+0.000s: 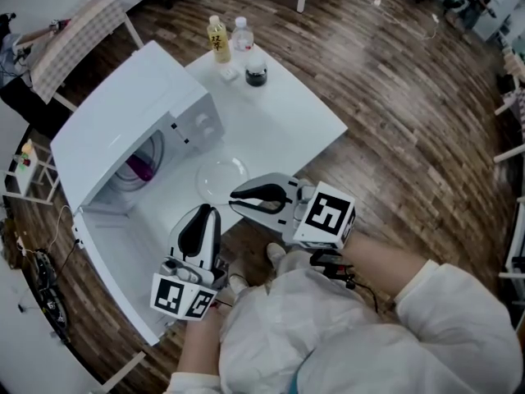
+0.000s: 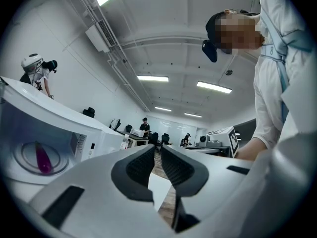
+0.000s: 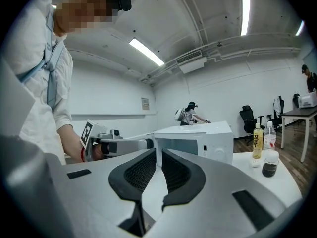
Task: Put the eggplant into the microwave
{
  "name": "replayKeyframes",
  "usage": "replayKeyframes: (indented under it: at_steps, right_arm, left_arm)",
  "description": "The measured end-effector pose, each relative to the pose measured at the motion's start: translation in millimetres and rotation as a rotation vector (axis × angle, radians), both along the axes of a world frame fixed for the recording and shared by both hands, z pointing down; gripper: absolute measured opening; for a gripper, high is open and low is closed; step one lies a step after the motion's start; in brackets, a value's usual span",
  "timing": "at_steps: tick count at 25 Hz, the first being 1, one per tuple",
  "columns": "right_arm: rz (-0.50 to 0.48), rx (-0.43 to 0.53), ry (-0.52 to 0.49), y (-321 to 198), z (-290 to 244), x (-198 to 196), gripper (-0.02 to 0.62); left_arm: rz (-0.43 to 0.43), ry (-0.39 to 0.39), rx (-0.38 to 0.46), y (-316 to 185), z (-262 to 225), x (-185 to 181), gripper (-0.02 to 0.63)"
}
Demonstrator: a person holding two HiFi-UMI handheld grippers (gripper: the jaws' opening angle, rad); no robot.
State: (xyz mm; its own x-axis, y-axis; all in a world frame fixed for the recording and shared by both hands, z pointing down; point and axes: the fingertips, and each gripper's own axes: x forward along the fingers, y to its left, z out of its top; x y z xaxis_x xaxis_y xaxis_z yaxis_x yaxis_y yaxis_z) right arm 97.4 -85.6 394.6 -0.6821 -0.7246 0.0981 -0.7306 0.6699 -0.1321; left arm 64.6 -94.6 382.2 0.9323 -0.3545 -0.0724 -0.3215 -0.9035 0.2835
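- Eggplant [image 1: 139,169], purple, lies on the round turntable inside the microwave [image 1: 135,109]. It is ahead and to the left of the left gripper [image 1: 203,216] and well apart from both grippers.
- The microwave door [image 1: 115,261] stands open, and its white panel reaches back toward the person, just left of the left gripper.
- The left gripper points level over the near edge of the white table [image 1: 287,121]. Its jaws are drawn nearly together with only a thin slit between the dark pads, and nothing is in them.
- A clear glass dish [image 1: 221,177] rests on the table just ahead of the left gripper's tips and just beside the right gripper's tips.
- The right gripper [image 1: 239,195] points across toward the microwave, with its tips near those of the left gripper. Its jaws are also narrow, almost closed, and hold nothing.
- A yellow-labelled bottle [image 1: 218,39], a clear bottle [image 1: 241,33] and a dark jar [image 1: 256,74] stand together at the table's far corner, well beyond both grippers. In the right gripper view they are off to its right.
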Motion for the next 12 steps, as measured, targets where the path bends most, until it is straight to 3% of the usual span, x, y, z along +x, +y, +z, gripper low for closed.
replayKeyframes:
  at_steps: [12]
  right_arm:
    - [-0.006, 0.025, -0.049, 11, -26, -2, 0.054]
  left_arm:
    - [0.04, 0.009, 0.026, 8, -26, 3, 0.038]
